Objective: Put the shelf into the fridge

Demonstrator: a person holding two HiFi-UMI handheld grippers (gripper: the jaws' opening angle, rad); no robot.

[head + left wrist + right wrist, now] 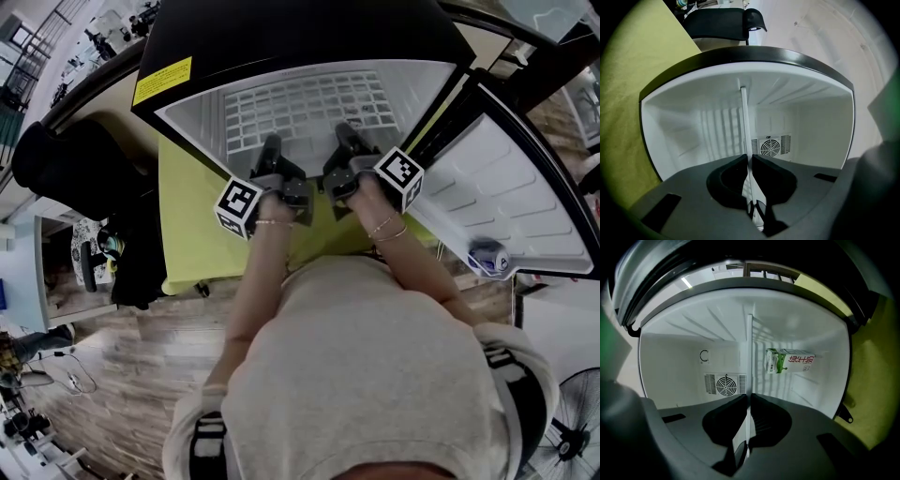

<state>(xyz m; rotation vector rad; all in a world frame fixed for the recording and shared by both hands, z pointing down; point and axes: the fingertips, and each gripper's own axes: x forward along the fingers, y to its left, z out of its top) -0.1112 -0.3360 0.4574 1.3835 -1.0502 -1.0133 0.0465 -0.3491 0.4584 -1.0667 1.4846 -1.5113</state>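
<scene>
A white wire shelf [309,105] lies flat in the mouth of the open black fridge [281,33]. Both grippers hold its near edge. My left gripper [272,145] is shut on the shelf left of centre, and my right gripper [344,134] is shut on it beside the left one. In the left gripper view the shelf [744,119] shows edge-on as a thin white line between the closed jaws of the left gripper [751,158]. The right gripper view shows the same edge-on shelf [749,350] pinched by the right gripper [748,396].
Inside the fridge are a back fan grille [725,384] and a green-and-white milk carton [789,361]. The fridge door [511,202] stands open on the right with a can [487,255] in its rack. The fridge sits on a yellow-green cloth [197,225]. A black chair [80,159] stands on the left.
</scene>
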